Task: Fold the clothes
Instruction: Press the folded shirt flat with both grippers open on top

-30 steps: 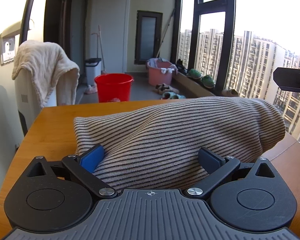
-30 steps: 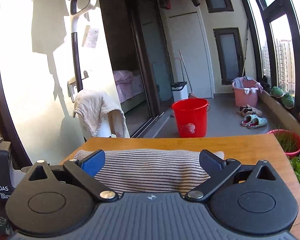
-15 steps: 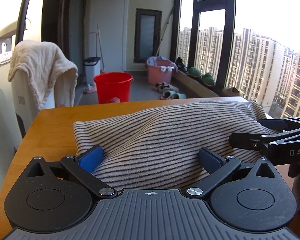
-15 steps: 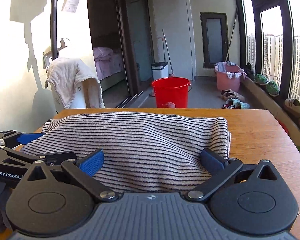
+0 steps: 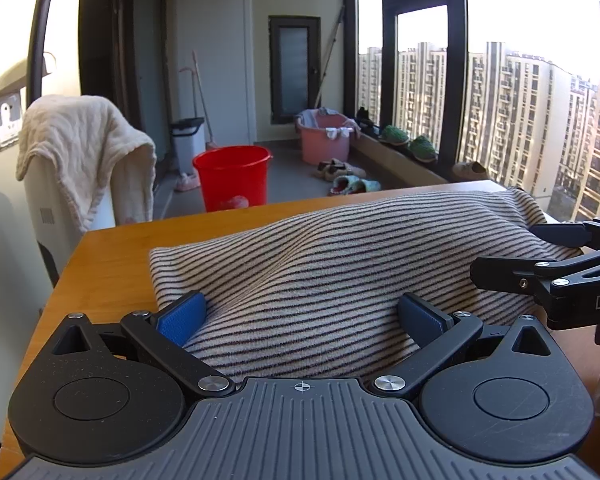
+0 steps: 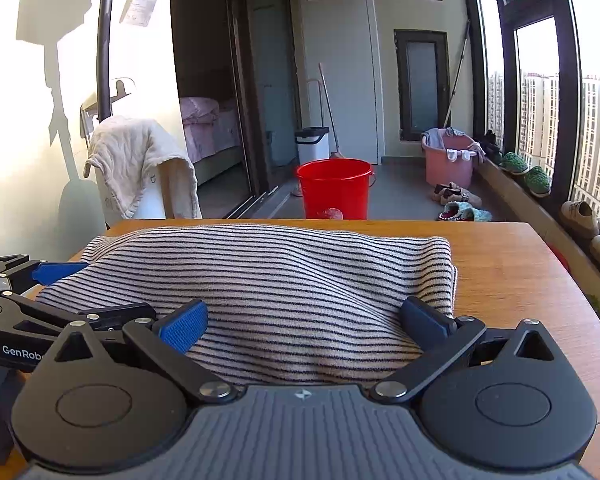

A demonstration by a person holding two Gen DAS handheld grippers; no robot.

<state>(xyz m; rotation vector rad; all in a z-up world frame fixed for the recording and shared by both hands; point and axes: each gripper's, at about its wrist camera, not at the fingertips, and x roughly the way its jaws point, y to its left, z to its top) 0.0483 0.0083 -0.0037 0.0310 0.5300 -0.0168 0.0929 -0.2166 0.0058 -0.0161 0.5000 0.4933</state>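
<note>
Since a second ago your right gripper [image 6: 304,326] has swung round to face the striped sweater [image 6: 268,280] squarely and closed in on its near edge, so each tool now shows in the other's view; your left gripper [image 5: 300,320] has barely shifted.

That sweater lies on the wooden table [image 6: 512,272], already doubled into a thick, humped bundle with a rounded fold along its right side. Both pairs of fingers are spread wide, one blue pad at each side of the near edge, with the cloth bulging up between them. Neither has pinched anything; the pads look to rest against or just beside the knit, and whether they press on it you cannot tell from here.

By my judgement you are well along: the main folds seem made, and what remains is flattening the hump, squaring the edges, or one last fold.

Beyond the table stand a red bucket [image 6: 334,188], a pink basin [image 6: 450,160] and a cream towel [image 5: 84,152] draped over a white appliance.
</note>
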